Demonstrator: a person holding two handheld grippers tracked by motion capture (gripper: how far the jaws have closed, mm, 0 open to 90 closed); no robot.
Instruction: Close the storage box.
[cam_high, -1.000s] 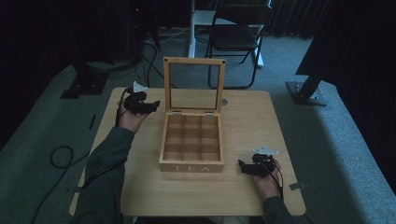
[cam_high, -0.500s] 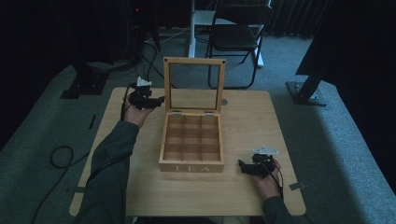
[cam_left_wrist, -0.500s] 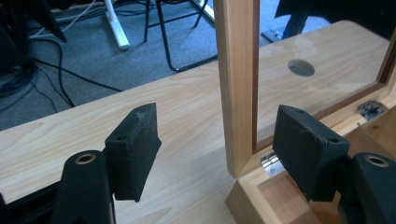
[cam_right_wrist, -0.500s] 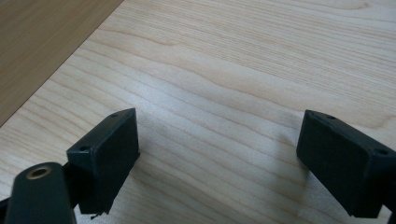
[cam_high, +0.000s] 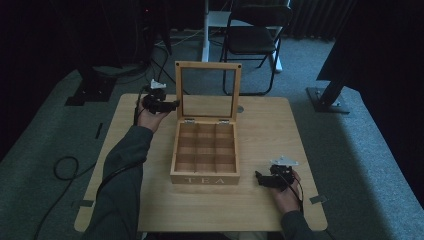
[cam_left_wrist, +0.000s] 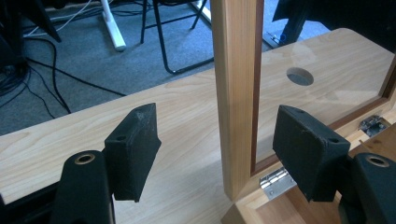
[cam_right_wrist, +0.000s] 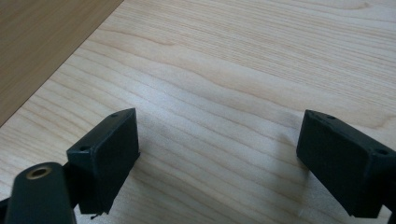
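A wooden tea box (cam_high: 205, 152) with empty compartments stands mid-table, its glass-paned lid (cam_high: 207, 90) raised upright. My left gripper (cam_high: 172, 104) is open at the lid's left edge. In the left gripper view the lid's frame post (cam_left_wrist: 236, 93) stands between the two open jaws of that gripper (cam_left_wrist: 219, 154), touching neither. A hinge (cam_left_wrist: 278, 179) shows at the post's foot. My right gripper (cam_high: 260, 179) rests open low over the table, just right of the box's front corner. Between its jaws (cam_right_wrist: 217, 156) lies bare wood, and the box's side wall (cam_right_wrist: 42, 42) is at the upper left.
The wooden table (cam_high: 280, 130) has a round hole (cam_high: 240, 108) behind the box. A black folding chair (cam_high: 255, 40) and a white post (cam_high: 205, 30) stand beyond the far edge. Cables (cam_high: 65, 167) lie on the grey carpet at the left.
My left gripper has moved right and slightly away from me, from left of the box up to the lid's left edge. The right gripper and the box have stayed put.
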